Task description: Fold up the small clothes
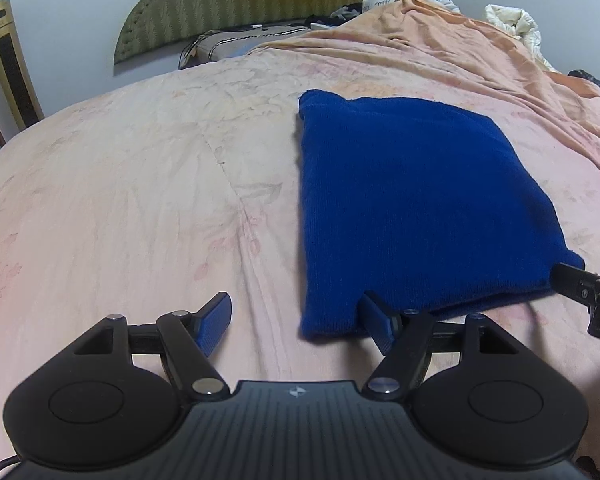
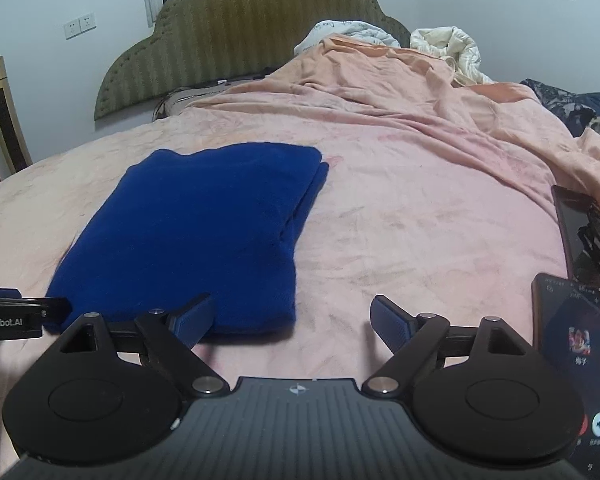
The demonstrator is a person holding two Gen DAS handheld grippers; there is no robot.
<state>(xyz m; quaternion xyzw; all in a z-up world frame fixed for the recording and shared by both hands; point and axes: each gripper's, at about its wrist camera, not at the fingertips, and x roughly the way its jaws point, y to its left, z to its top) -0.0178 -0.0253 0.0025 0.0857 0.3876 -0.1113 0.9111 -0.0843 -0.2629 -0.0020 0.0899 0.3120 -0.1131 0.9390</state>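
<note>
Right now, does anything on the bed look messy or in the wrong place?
The blue cloth looks neatly folded. Odd bits: two phones lie on the bed's right edge, one with its screen lit, and the orange blanket is rumpled near the headboard.

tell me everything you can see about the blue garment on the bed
The blue garment is a deep royal blue, soft, fuzzy knit, folded into a flat, roughly rectangular stack with layered edges showing along one side. It lies on the pink floral bedspread. Both tongs are open at its near edge: one finger of the left tongs overlaps that edge, and the right tongs hover at its near corner. Neither grips it.
</note>
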